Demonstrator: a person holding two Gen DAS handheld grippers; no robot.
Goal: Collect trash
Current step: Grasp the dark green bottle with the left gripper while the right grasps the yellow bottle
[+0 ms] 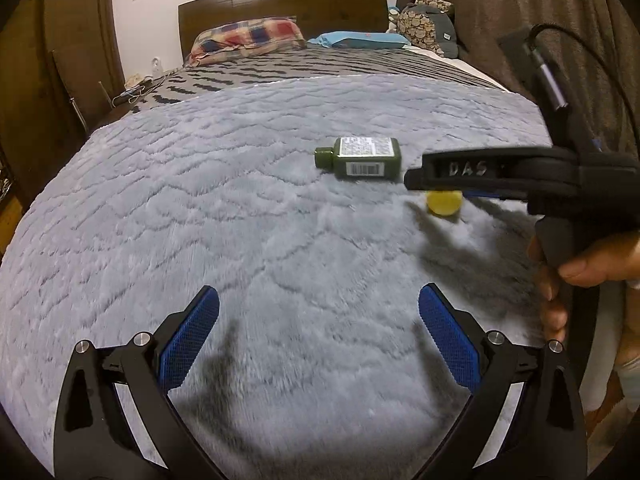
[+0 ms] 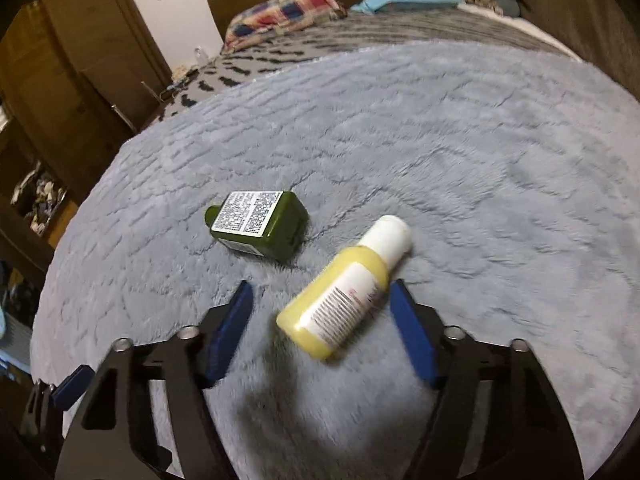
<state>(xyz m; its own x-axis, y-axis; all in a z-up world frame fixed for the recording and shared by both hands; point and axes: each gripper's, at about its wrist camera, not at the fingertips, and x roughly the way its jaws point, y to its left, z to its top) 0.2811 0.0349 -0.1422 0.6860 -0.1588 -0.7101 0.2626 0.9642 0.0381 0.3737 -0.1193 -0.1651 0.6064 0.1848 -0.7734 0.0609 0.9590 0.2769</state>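
A dark green bottle [image 1: 362, 159] with a white label lies on its side on the grey fluffy blanket [image 1: 240, 220]; it also shows in the right wrist view [image 2: 260, 226]. A yellow bottle [image 2: 344, 292] with a white cap lies between the open jaws of my right gripper [image 2: 322, 300], not gripped. In the left wrist view only its yellow base [image 1: 443, 202] shows under the right gripper [image 1: 412, 180]. My left gripper [image 1: 319, 304] is open and empty, low over the blanket, well short of the green bottle.
The blanket covers the near part of a bed. A patterned pillow [image 1: 248, 38], a blue pillow [image 1: 360, 39] and a wooden headboard [image 1: 280, 0] are at the far end. A wooden wardrobe [image 2: 72, 60] stands left. A brown curtain [image 1: 500, 20] hangs right.
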